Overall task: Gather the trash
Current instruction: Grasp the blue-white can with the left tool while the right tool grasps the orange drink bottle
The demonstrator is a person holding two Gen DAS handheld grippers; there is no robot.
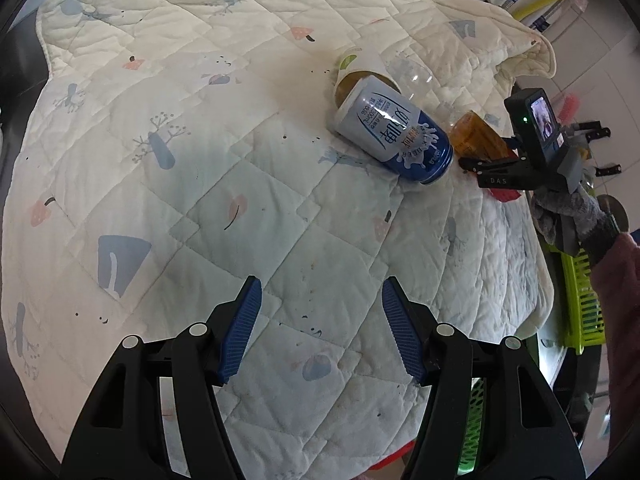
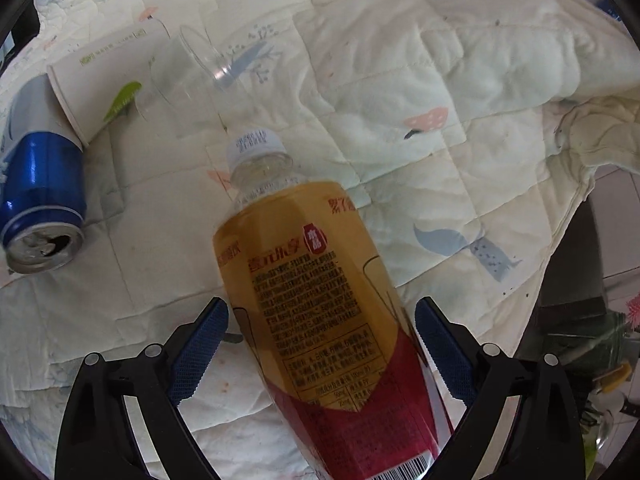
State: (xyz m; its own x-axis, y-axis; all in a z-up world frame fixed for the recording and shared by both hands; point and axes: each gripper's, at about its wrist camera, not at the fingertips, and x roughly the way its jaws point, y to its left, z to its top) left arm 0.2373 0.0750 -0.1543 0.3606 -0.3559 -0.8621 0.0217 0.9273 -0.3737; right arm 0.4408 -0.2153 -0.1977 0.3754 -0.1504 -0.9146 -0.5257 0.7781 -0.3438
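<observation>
A plastic bottle (image 2: 320,300) with a yellow and red label and white cap lies on the quilt between the fingers of my right gripper (image 2: 322,312). The jaws are open around its body and there is a gap on the left side. In the left wrist view the bottle (image 1: 476,136) shows at the right gripper's (image 1: 468,162) tip. A blue and white can (image 1: 394,134) lies on its side beside it, also in the right wrist view (image 2: 38,184). A paper cup (image 2: 108,84) and a clear plastic cup (image 2: 196,76) lie behind. My left gripper (image 1: 322,292) is open and empty above bare quilt.
A white quilted cloth (image 1: 200,160) with blue and pink prints covers the table, bunched at the far right corner (image 2: 540,80). A green slatted basket (image 1: 584,304) stands below the table's right edge. Yellow hose and pipes run along the far wall.
</observation>
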